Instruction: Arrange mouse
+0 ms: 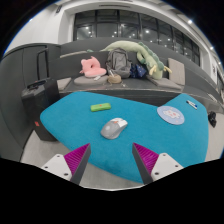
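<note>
Ahead of the open claw [110, 160], one mouse [114, 127], untouched.

— Where are we, do we think?
— An office or lab room: we see tall windows [130, 25] along the far wall, a grey sofa [120, 72] heaped with cushions and clothes, and a teal-covered work table [70, 125].

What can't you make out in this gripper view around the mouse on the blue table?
- Mouse: too small to tell which end faces the open fingers.
- Green object: too small to identify.
- Round disc: markings unreadable.
- Pile on the sofa: items overlap and cannot be told apart.
- Blue table: near edge hidden behind the fingers.
</note>
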Available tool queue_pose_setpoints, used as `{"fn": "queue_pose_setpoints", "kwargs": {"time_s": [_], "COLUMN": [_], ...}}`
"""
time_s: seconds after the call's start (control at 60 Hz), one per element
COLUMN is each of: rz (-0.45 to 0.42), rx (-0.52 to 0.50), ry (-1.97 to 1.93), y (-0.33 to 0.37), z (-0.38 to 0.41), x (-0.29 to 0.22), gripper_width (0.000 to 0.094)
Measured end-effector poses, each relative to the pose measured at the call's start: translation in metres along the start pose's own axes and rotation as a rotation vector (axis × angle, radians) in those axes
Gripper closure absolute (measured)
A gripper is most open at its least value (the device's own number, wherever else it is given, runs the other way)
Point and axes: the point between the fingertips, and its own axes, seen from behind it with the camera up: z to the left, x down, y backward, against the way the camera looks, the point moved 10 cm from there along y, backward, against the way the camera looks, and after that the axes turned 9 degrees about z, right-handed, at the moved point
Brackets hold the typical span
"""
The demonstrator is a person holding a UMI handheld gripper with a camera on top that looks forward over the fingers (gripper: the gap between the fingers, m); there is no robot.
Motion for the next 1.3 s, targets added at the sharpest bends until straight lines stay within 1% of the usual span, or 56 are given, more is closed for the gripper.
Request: {"fn": "queue_pose_setpoints", "kwargs": {"time_s": [0.233,0.367,0.55,0.617,0.9,1.0,1.1,1.167,1.183,1.25,1.3], "rz": [-0.022,-0.005,0.044,0.044,0.088,0.092,0.092,0.079,0.074,0.052,0.052], "rx": [0.021,0.036,0.052,0.063,0.0,-0.001,0.01,0.019,0.02,0.038,0.042], "ry": [0.022,0.017,-0.026,-0.024,-0.03,-0.002,0.031,0.059,0.068,0.12,0.131], "y": [-0.064,-0.102,-0.147,-0.158,-0.208,-0.221,-0.224,-0.226,-0.226,-0.226,-0.225], "z": [0.025,0.028,0.019,0.015,0.015,0.012,0.007,0.006,0.007,0.009,0.009], "x": [-0.016,-0.026,-0.041,-0.048,-0.091,-0.101,-0.102,-0.099,-0.098,-0.097,-0.097], "gripper_width": [0.008,0.0078,0.0073,0.0073,0.008,0.0127,0.0289,0.0375,0.0424,0.0467,0.0502]}}
